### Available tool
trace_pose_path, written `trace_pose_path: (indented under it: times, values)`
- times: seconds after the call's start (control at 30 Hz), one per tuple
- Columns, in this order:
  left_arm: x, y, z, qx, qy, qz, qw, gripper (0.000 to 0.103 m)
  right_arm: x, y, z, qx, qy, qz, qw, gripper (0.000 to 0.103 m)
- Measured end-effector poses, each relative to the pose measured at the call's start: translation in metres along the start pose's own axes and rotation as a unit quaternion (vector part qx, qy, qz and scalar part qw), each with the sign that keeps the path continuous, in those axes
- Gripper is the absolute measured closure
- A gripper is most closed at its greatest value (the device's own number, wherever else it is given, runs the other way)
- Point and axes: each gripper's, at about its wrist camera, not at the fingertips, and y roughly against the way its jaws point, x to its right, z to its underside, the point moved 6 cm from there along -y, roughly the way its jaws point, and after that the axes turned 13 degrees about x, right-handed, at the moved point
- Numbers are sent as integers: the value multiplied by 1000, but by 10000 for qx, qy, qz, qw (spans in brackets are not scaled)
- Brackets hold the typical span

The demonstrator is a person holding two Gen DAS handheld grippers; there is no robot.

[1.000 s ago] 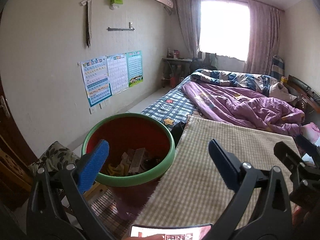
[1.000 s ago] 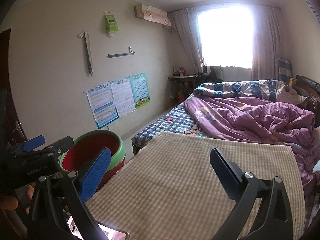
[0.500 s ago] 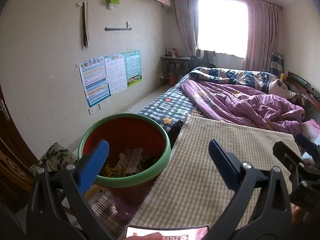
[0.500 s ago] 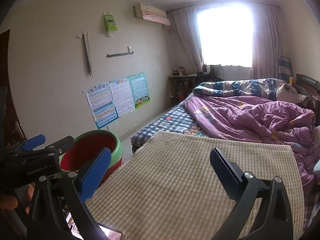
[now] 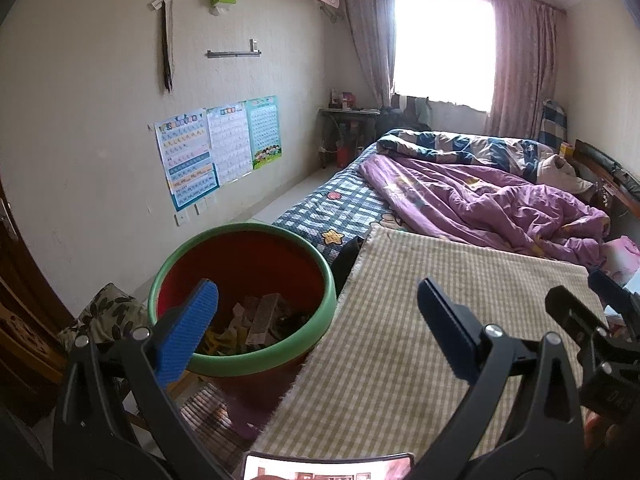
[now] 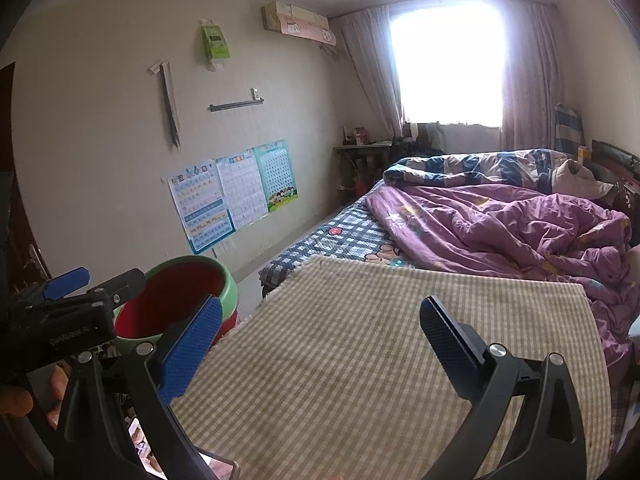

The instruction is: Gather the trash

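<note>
A red bin with a green rim (image 5: 326, 280) stands left of the checked cloth (image 5: 420, 352), with several scraps of trash (image 5: 260, 320) lying in its bottom. My left gripper (image 5: 316, 326) hangs open above the bin's right side and the cloth edge, nothing between its fingers. My right gripper (image 6: 320, 342) is open over the bare checked cloth (image 6: 360, 360) and also holds nothing. The bin (image 6: 230, 284) shows in the right wrist view at the left, partly behind the left gripper's body (image 6: 76, 308).
A bed with a purple quilt (image 5: 500, 204) and a blue checked sheet (image 5: 336, 208) lies beyond the cloth. Posters (image 5: 216, 148) hang on the left wall. A phone screen (image 5: 328, 468) sits at the bottom edge. A leaf-patterned cushion (image 5: 104, 316) lies left of the bin, and a wooden door (image 5: 16, 280) stands at the far left.
Both grippers stay open and empty. The left view has shifted slightly, so the bin sits a little lower and further left; the right view has hardly moved.
</note>
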Motion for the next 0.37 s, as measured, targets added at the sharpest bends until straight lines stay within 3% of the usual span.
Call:
trace_pose_path:
  times: [0.2,0.37]
  values:
    - [-8,-7,8,-164,41,-94,9998,5,35,-8,19,-283,127,439,9986,7]
    - [-36,-9,16,-243,193,-397,9987,5,118,-12,42,-679,79,1522,9860,7]
